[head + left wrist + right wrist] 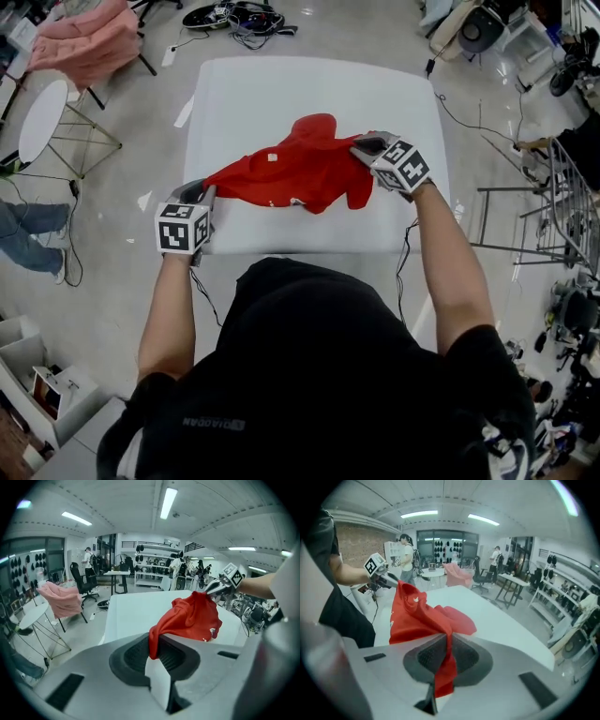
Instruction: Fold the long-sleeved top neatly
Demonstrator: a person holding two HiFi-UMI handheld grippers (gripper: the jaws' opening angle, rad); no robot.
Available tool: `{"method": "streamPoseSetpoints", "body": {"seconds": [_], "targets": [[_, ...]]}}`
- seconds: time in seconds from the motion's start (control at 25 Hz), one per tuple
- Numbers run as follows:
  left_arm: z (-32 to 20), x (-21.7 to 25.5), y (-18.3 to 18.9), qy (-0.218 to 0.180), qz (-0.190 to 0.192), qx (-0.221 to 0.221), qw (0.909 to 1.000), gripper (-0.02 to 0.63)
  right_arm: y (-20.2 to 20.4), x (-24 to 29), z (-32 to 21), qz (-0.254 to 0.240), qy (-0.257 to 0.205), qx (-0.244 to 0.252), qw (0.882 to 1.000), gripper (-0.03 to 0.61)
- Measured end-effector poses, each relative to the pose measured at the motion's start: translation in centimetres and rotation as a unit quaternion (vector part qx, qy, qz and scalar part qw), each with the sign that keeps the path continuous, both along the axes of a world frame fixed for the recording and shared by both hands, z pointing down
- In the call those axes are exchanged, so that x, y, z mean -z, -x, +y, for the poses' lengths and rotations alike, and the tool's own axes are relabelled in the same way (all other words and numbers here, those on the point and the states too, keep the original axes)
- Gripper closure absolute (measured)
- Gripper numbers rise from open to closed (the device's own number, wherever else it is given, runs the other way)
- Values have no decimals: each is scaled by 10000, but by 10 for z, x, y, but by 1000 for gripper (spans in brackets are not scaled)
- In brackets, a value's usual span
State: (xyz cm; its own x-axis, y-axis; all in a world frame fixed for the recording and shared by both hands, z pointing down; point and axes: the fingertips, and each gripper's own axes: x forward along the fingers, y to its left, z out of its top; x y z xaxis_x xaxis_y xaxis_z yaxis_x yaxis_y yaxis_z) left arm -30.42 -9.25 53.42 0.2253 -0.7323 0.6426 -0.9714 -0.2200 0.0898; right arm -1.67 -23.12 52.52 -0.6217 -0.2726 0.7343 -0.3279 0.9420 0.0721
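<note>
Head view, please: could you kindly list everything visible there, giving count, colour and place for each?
long-sleeved top: one, red, bunched on the table, held up between both grippers
table: one, white, in front of the person
garment: one, pink, draped over a chair, top left
round side table: one, white, on the floor at left
cables: a dark tangle, on the floor beyond the table
bystander's legs: one pair, blue jeans, far left edge
left gripper: one, grey with marker cube, shut on the top's near left end
right gripper: one, grey with marker cube, shut on the top's right side
forearms: two, bare, reaching from a black shirt at the bottom
</note>
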Motion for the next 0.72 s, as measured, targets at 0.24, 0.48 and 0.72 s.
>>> {"method": "streamPoseSetpoints", "body": {"seconds": [0.24, 0.48, 0.72], "targets": [[-30, 78, -23, -875, -920, -231, 9916, 574, -53, 120, -11, -379, -1570, -562, 9853, 543], [-74, 210, -57, -1925, -1506, -346, 9691, 574, -110, 253, -21, -495, -3053, -981, 9459, 543], [-79, 328, -77, -2649, -1707, -300, 9486, 574, -145, 340, -12, -631, -3614, -1116, 9236, 543]]}}
